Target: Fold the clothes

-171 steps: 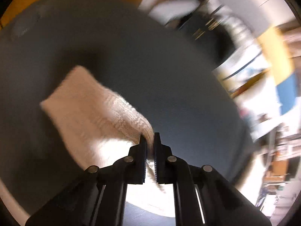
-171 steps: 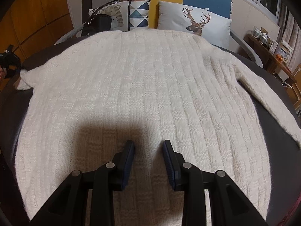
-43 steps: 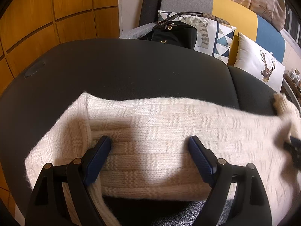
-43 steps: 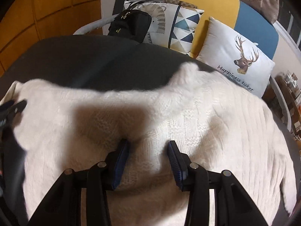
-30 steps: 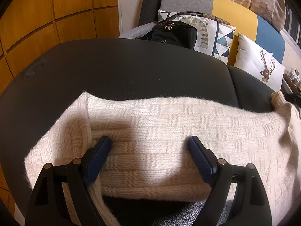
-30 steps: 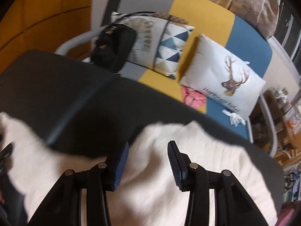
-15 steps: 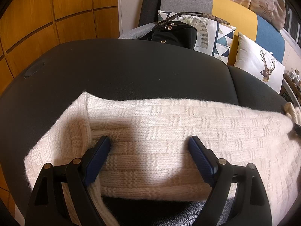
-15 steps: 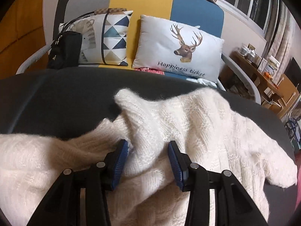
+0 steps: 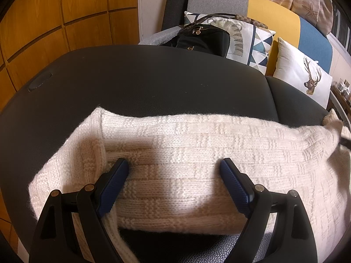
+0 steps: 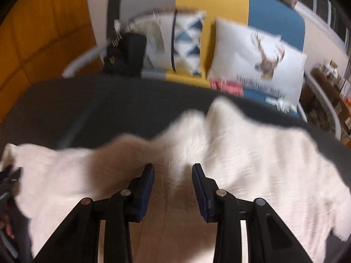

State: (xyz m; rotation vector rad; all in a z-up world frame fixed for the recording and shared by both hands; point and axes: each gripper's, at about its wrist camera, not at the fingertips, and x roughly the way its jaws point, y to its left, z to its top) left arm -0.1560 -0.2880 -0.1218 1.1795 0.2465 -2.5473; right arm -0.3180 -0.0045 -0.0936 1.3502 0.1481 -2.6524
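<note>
On the dark table (image 9: 153, 83), a cream knitted sweater (image 9: 197, 153) lies folded into a long band that runs from the left edge across to the right, its near edge hanging just over the table's front. At the left end, the left gripper (image 9: 174, 171) hovers over the fold with its jaws spread wide apart, the blue pads straddling a broad stretch of knit without pinching it. Behind it stand wooden wall panels (image 9: 65, 17), and further right a black handbag (image 9: 197, 40) leans against a patterned cushion (image 9: 245, 41) on a sofa, beside a white deer cushion (image 9: 307, 79). In the blurred right wrist view, the same sweater (image 10: 252, 153) bunches into a raised ridge toward the right end of the table (image 10: 109, 105). The right gripper (image 10: 173, 175) sits over that ridge, its jaws narrowly apart and closing, with fluffy knit lying between them; whether the pads already press the cloth cannot be told through the blur.
</note>
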